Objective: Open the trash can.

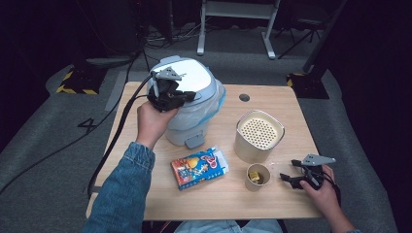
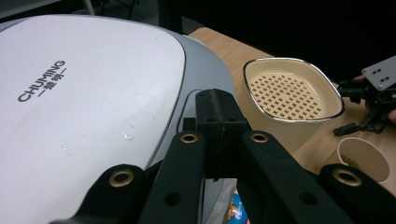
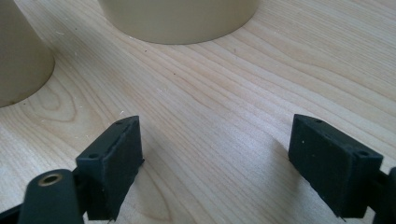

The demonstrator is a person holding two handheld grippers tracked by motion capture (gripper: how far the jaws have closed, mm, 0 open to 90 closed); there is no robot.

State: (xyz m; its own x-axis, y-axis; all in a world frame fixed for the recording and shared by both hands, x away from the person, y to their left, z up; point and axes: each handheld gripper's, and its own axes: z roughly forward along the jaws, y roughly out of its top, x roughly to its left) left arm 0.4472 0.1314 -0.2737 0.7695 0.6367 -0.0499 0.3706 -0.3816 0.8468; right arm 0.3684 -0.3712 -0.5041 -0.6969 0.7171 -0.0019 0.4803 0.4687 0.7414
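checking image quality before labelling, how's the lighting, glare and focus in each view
High view: table evenly lit, floor around it dark. Left gripper view: soft sheen on the white bin lid, left tongs slightly soft up close. Right gripper view: bright wood grain sharp, right tongs casting soft shadows, cup bases blurred.

We see a wooden table (image 1: 286, 104). A colourful snack packet (image 1: 199, 167) lies near its middle at six o'clock. At three o'clock stands a cream perforated container (image 1: 259, 136), and just below it a paper cup (image 1: 258, 176) with something yellow inside. A grommet hole (image 1: 244, 97) sits at one o'clock.
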